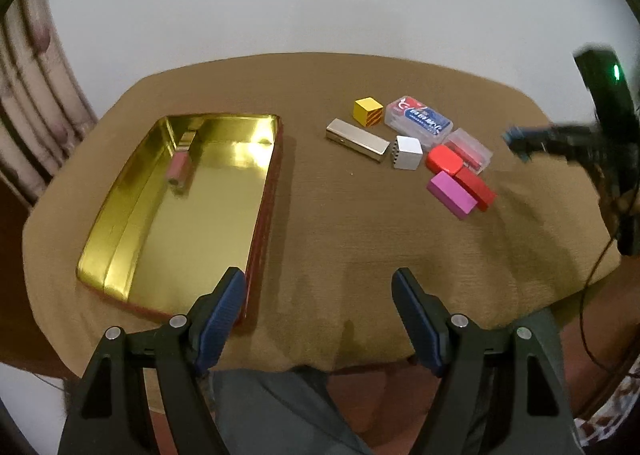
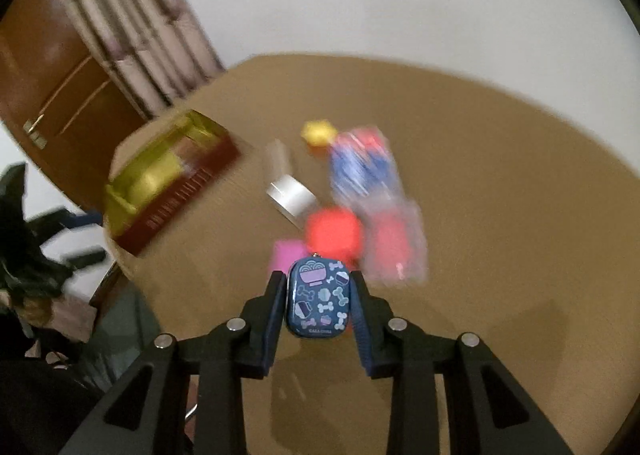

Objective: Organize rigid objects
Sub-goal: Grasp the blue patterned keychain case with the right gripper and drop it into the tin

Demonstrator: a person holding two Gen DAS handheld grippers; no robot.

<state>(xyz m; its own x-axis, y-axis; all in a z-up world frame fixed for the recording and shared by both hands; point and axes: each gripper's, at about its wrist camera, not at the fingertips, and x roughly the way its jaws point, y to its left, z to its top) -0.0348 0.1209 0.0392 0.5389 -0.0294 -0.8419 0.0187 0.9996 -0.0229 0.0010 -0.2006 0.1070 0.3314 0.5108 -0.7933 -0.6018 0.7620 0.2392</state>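
Gold lined the inside of the shallow rectangular tin tray [image 1: 224, 191] with dark red outer walls, which sat on the left part of the brown cloth-covered table [image 1: 320, 239]; a small pinkish block [image 1: 178, 171] lay near its far left wall, mirrored in the shiny metal. Well to the right of the tray the loose pieces were clustered: a yellow cube with red stripes [image 1: 368, 111], a clear plastic case with a blue and red label [image 1: 420, 121] just beside it, a long silver metal bar [image 1: 357, 141], a white cube with a dotted side [image 1: 407, 151] touching the bar's near end, a rounded red block [image 1: 442, 159], a second clear case holding something red [image 1: 472, 149], a flat red brick [image 1: 476, 187] and a magenta rectangular block [image 1: 452, 195] resting against that brick. The left gripper [image 1: 320, 319] hung over the table's near edge with its blue-padded jaws spread apart and nothing between them, the left pad above the tray's near corner. The right gripper [image 2: 319, 301] had its jaws pressed on the two long sides of a small dark blue rounded tin printed with bowls and bones [image 2: 319, 301], held above the cloth just short of the blurred cluster. In the left wrist view that gripper appeared only as a dark smear at the right edge.
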